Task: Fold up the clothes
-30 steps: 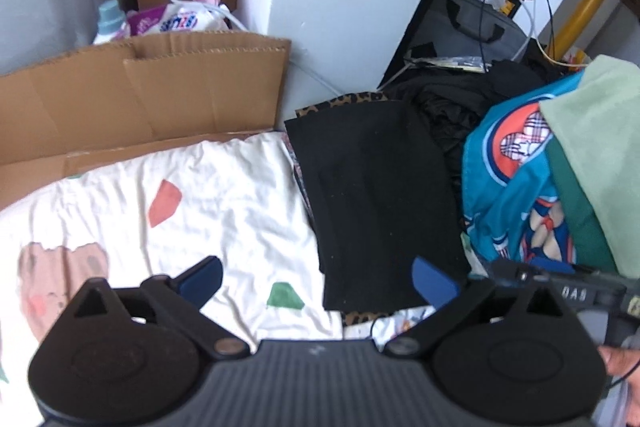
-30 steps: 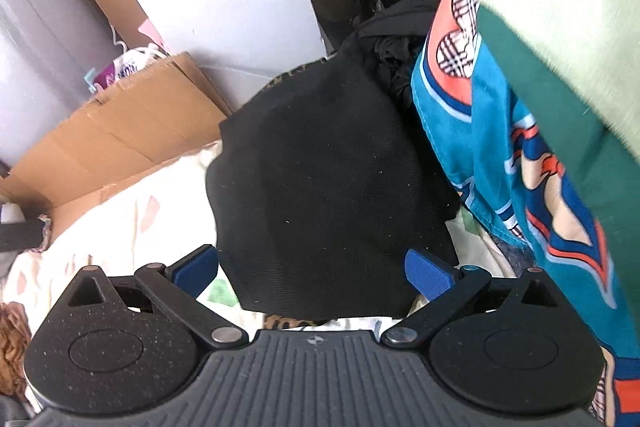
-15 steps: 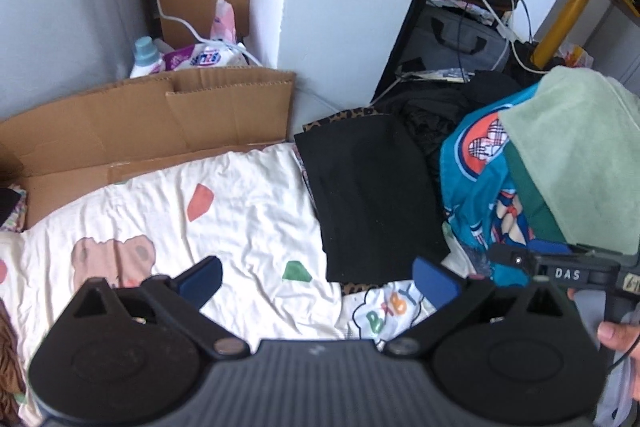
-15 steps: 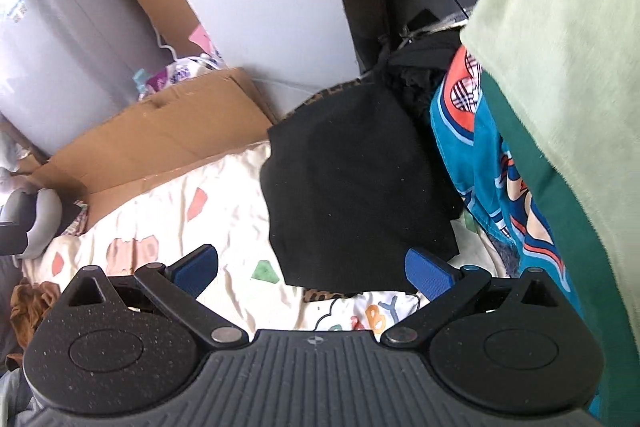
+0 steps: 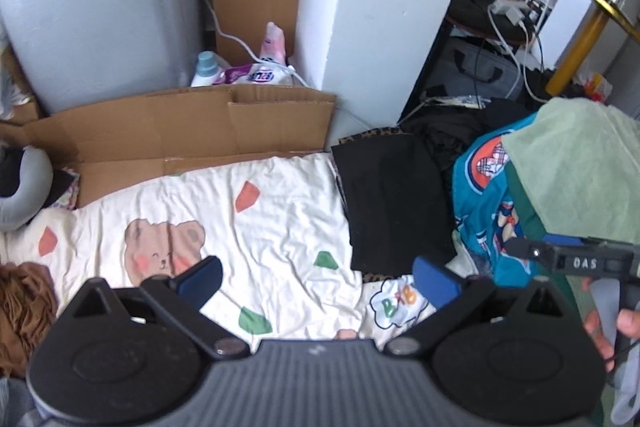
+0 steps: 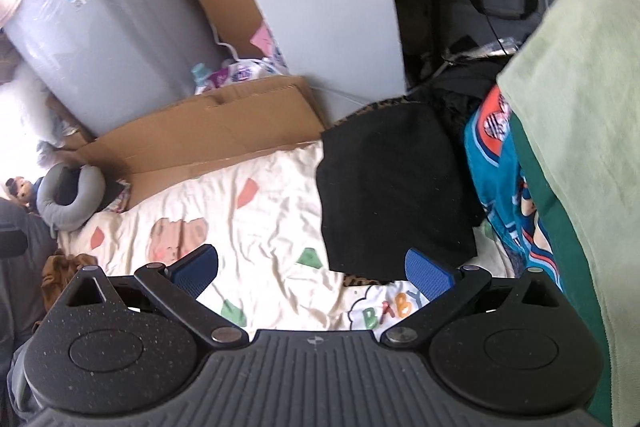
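Note:
A folded black garment (image 5: 392, 203) (image 6: 392, 191) lies flat on the right end of a white bear-print sheet (image 5: 224, 227) (image 6: 248, 223). Right of it is a heap of clothes: a blue cartoon-print piece (image 5: 484, 195) (image 6: 500, 163) under a pale green and dark green one (image 5: 580, 163) (image 6: 572, 131). My left gripper (image 5: 316, 281) hangs open above the sheet, nothing between its blue pads. My right gripper (image 6: 314, 269) is open too, well back from the black garment. In the left wrist view the right gripper's side (image 5: 576, 261) and a hand (image 5: 608, 323) show at the right edge.
Flattened cardboard (image 5: 192, 131) runs along the sheet's far edge, with a white pillar (image 5: 384, 7) and a grey wrapped appliance (image 5: 96, 7) behind. A grey neck pillow (image 5: 24, 183) and brown cloth (image 5: 24, 307) sit at the left. Black clothes, bags and cables crowd the far right.
Both grippers have pulled back and up from the black garment, so more of the sheet, the cardboard and the room shows. Both stayed open; the garment has not moved.

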{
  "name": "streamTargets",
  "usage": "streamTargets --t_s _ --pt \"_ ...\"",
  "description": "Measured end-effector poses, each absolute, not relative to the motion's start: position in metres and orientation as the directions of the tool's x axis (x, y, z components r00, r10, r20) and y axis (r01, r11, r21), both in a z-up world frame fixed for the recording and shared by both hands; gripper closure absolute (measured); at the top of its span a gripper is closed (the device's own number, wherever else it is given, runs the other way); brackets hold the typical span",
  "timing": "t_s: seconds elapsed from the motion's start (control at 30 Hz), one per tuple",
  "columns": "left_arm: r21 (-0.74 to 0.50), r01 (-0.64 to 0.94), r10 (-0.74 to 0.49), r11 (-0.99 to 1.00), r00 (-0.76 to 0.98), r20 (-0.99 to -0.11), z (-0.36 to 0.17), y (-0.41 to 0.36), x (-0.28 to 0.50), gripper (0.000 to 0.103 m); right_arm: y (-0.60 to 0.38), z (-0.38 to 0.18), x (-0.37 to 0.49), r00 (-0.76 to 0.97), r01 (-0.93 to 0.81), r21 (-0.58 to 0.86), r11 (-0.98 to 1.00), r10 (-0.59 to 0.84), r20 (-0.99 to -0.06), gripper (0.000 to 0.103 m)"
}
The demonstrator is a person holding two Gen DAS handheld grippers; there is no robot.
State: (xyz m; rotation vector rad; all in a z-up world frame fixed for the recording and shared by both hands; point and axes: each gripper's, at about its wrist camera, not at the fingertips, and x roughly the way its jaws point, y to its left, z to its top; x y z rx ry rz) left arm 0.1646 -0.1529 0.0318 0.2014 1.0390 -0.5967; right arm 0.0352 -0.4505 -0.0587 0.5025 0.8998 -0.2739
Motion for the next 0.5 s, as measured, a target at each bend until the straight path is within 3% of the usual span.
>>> streamTargets --t_s 0.5 --pt "-0.065 0.358 -0.259 0.931 0.526 -0.810 0.067 -0.045 0.131 0.000 -0.388 -0.008 0.044 0.597 0.357 0.300 0.885 0.030 -0.801 0.000"
